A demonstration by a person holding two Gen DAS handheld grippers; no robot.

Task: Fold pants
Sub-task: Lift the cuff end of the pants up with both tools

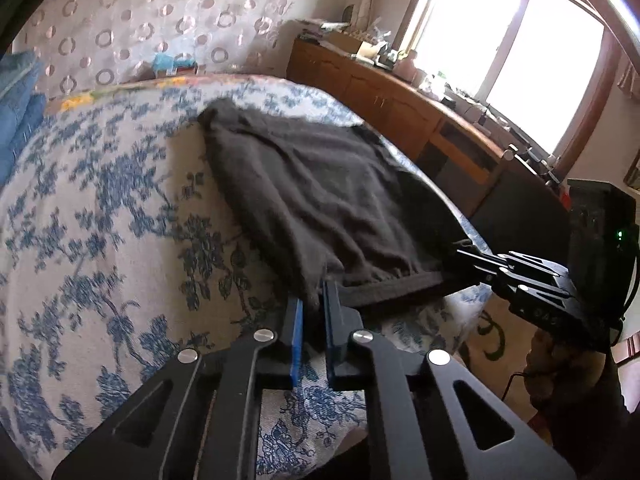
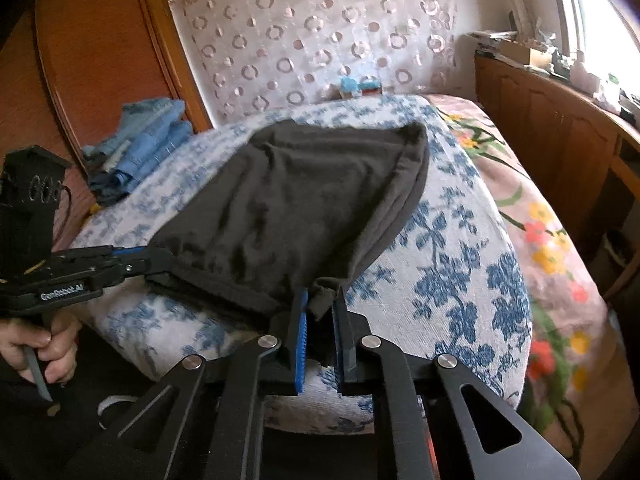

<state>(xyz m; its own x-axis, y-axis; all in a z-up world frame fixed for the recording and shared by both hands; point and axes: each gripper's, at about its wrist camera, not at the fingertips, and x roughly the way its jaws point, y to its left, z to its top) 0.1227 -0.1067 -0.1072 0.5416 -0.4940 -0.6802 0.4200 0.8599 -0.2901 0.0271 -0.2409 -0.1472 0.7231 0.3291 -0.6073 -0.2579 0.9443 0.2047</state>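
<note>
- Where the blue-padded fingers of the left gripper (image 1: 312, 300) meet in the left wrist view, pinched on the near left corner of the dark pants (image 1: 320, 200), cloth bunched between the pads.
- In the same manner on the other side, right gripper (image 2: 320, 304) clamped on the near right corner of the pants (image 2: 304, 200), a small fold of hem sticking up between its blue pads.
- Between the two corners, near hem of the pants stretched in a fairly straight line, lifted slightly off the bedspread (image 1: 100, 200) at that edge.
- At the right edge of the left wrist view, the right gripper (image 1: 466, 246) seen from the side, tips touching the hem corner.
- At the left edge of the right wrist view, the left gripper (image 2: 160, 256) seen likewise, with a hand (image 2: 44, 348) wrapped round its handle and trigger.
- Farther on, rest of the pants lying flat and wrinkled on the blue-and-white floral bedspread (image 2: 460, 260), far end narrowing toward the headboard side.
- To the right of that cover, a pink flowered sheet (image 2: 540, 220) hanging over the bed's side.
- Beyond the pants, a stack of folded blue jeans (image 2: 148, 136) near the wooden panel (image 2: 108, 52).
- At the back, a curtain with ring pattern (image 2: 320, 40), a wooden cabinet (image 1: 380, 100) cluttered on top, and a bright window (image 1: 520, 52).
</note>
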